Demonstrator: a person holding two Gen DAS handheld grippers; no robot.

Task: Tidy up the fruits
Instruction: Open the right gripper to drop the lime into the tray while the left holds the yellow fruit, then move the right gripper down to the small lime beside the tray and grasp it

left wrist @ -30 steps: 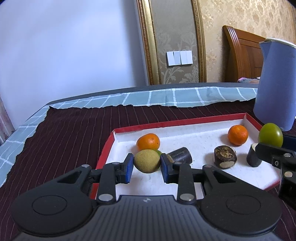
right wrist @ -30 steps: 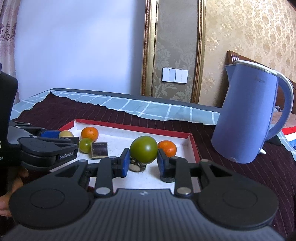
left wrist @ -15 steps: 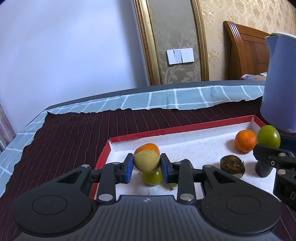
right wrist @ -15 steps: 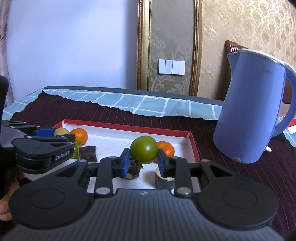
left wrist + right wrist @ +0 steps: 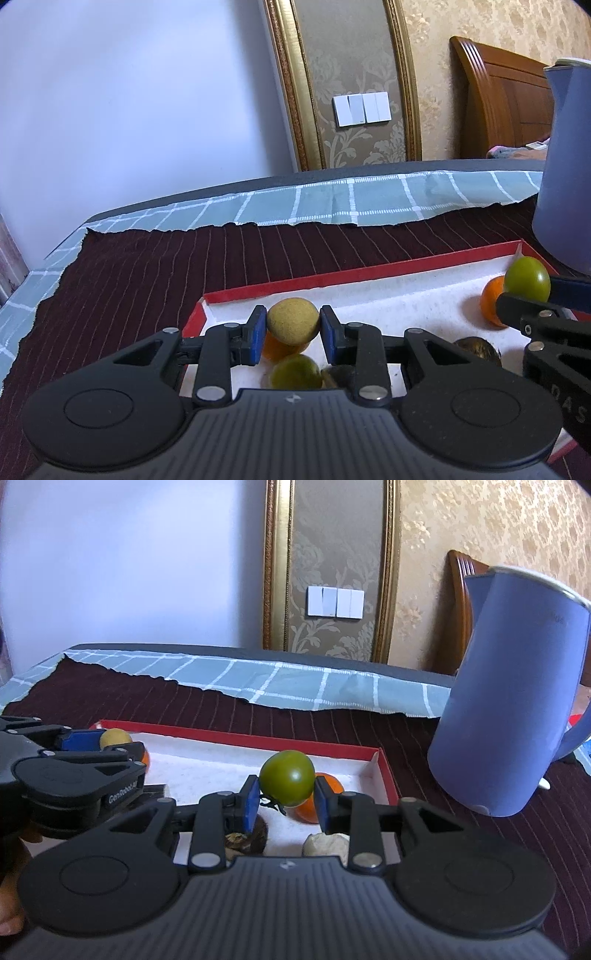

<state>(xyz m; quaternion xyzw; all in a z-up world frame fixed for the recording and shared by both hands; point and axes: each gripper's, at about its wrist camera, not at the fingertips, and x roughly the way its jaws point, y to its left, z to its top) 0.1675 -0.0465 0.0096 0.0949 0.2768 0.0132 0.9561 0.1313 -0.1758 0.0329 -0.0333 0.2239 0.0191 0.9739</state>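
We see the left claw (image 5: 293,329) clamped on a round, matte yellow-tan fruit (image 5: 293,321) at lower centre, above the red-rimmed, white-lined shallow tray (image 5: 369,280). The right claw (image 5: 284,800) pinches a glossy green tomato (image 5: 287,777) mid-frame over the tray's right end, left of the tall blue plastic kettle (image 5: 506,701).

Blue kettle (image 5: 506,709) stands on dark striped cloth (image 5: 155,273); wall switches (image 5: 362,109) behind.

A round tan fruit (image 5: 293,320) and a glossy green fruit (image 5: 287,777) are each held above a red-edged white tray (image 5: 236,737). In the tray lie two oranges (image 5: 325,797), a small green fruit (image 5: 295,373) and dark brown pieces (image 5: 245,839), possibly cut fruit.
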